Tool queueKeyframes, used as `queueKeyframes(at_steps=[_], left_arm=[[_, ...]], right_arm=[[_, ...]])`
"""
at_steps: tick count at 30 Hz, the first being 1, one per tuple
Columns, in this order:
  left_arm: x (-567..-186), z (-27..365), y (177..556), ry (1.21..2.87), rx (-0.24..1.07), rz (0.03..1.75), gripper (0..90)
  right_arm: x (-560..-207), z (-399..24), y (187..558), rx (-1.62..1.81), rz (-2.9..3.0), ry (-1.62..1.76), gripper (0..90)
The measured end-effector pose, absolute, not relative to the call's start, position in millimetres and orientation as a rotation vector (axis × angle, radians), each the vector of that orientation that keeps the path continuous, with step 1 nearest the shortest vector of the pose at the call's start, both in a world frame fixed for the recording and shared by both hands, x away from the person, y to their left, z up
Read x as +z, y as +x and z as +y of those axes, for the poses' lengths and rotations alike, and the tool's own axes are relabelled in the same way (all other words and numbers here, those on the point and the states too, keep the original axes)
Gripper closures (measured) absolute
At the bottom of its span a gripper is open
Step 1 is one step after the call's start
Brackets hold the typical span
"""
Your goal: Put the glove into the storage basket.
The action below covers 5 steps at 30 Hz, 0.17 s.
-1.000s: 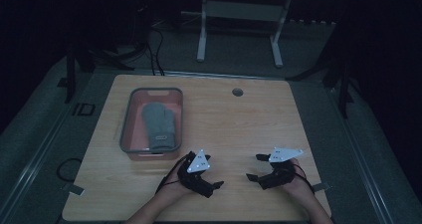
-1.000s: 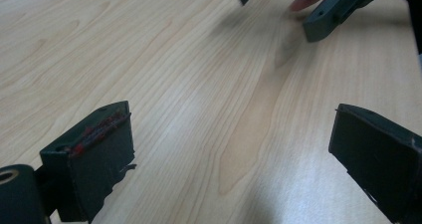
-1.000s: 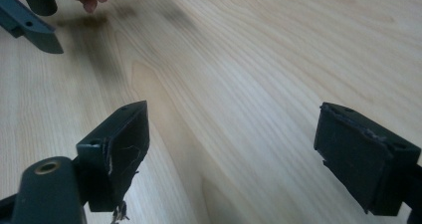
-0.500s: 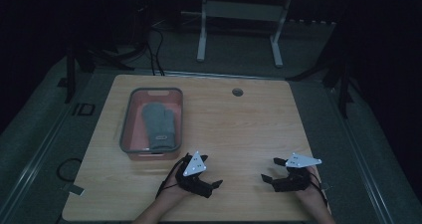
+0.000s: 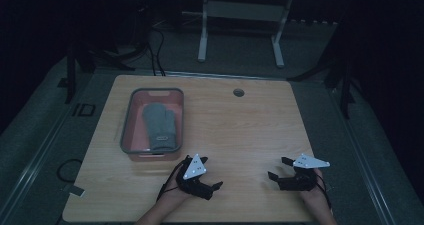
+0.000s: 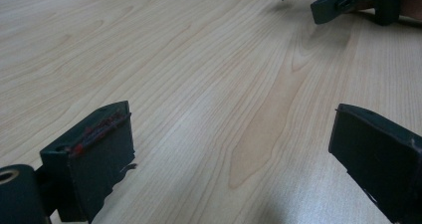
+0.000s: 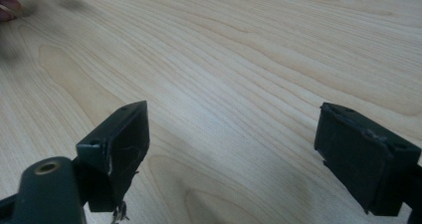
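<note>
A grey mitten (image 5: pixel 159 125) lies flat in a pink, grey-rimmed tray (image 5: pixel 127 130) on the left half of the wooden table (image 5: pixel 240 130). My left gripper (image 5: pixel 212 174) rests near the front edge just below the tray, jaws open and pointing right. My right gripper (image 5: pixel 276 168) sits at the front right, jaws open and pointing left toward the other one. In the left gripper view the open gripper (image 6: pixel 229 114) has bare wood between its jaws, and the right gripper (image 6: pixel 343 0) shows at the top right. The right gripper view also shows an open gripper (image 7: pixel 231 109) over bare wood.
A round cable hole (image 5: pixel 238 92) sits near the table's far edge. Beyond the table stands a white metal frame (image 5: pixel 240 15) on a dark floor. Cables (image 5: pixel 155 40) lie on the floor at the back left. A fingertip (image 7: pixel 7 7) peeks in at the right gripper view's top left.
My right gripper has slid to the right and a little toward the front edge. The left gripper has shifted slightly toward the front. Both stay open.
</note>
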<state>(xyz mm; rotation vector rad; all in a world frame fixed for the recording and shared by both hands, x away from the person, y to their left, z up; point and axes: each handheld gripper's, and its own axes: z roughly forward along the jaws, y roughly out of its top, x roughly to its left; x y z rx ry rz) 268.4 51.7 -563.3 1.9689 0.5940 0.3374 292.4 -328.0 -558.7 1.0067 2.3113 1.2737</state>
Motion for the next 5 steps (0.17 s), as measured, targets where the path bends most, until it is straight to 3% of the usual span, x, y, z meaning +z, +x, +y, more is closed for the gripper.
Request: queueKeyframes(at_steps=[5], left_arm=[[-563.3, 52.5, 268.7, 1.966, 0.337, 0.592, 4.1]], right_arm=[[-558.7, -327.8, 293.0, 1.270, 2.322, 1.011, 13.9]])
